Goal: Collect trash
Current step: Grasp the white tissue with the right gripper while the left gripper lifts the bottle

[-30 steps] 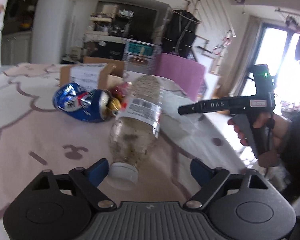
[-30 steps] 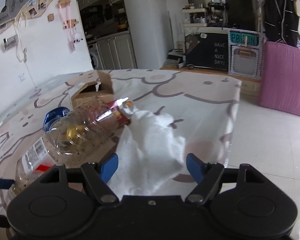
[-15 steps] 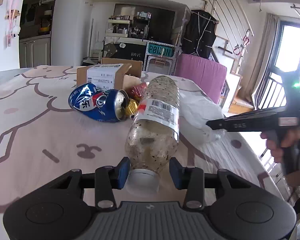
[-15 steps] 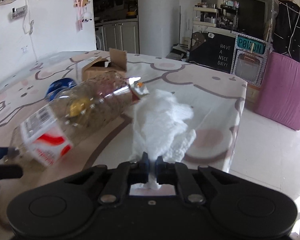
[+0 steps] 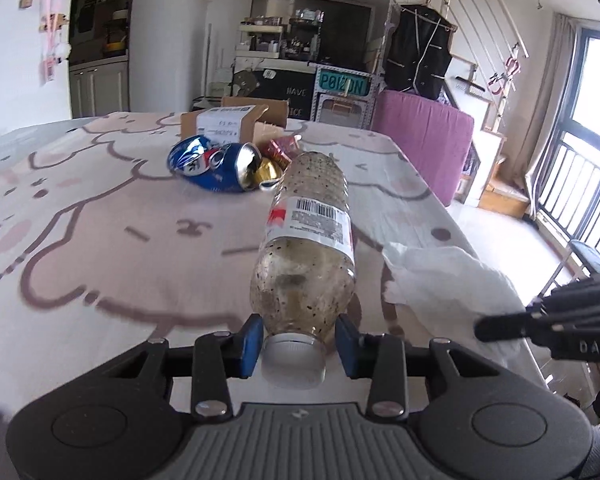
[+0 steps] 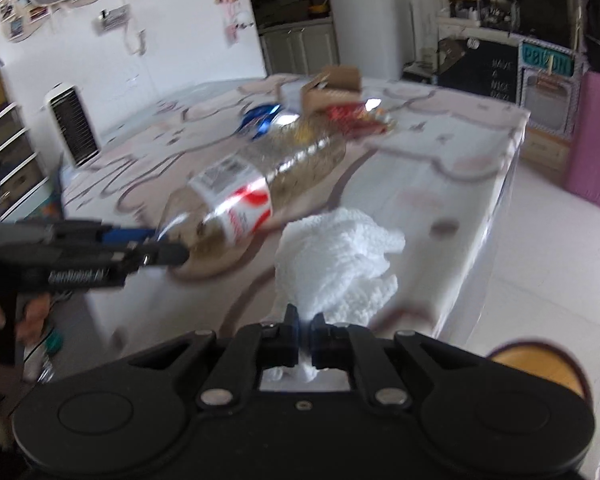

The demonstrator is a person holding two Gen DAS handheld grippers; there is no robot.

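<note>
Where the blue pads of the left gripper [image 5: 296, 336] close in, they clamp the neck end of a plastic bottle [image 5: 306, 248], one pad on each side just above its white cap [image 5: 293, 364]; the cap points back toward the camera and the speckled, grimy body runs away from the jaws, its white barcode label uppermost; in the right wrist view the bottle appears lifted clear of the tablecloth [image 5: 100, 240], though motion blur makes this hard to confirm. The right gripper [image 6: 306, 338] has its jaws pinched nearly together on a crumpled white tissue [image 6: 336, 264]; a fold of the tissue is caught between the fingertips and the rest bunches out ahead of them, over the near corner of the table. Seen from the left wrist, the tissue lies just to the right of the bottle, with the right gripper's dark body reaching in from the right edge. Beyond the bottle's far end sits a crushed blue can [image 5: 216, 164], a gold wrapper [image 5: 266, 170] and a red wrapper [image 5: 282, 146] touching it; behind them stands an open cardboard box [image 5: 228, 124]. Farther off, beside the table's far corner, is a pink upholstered block [image 5: 424, 140].
</note>
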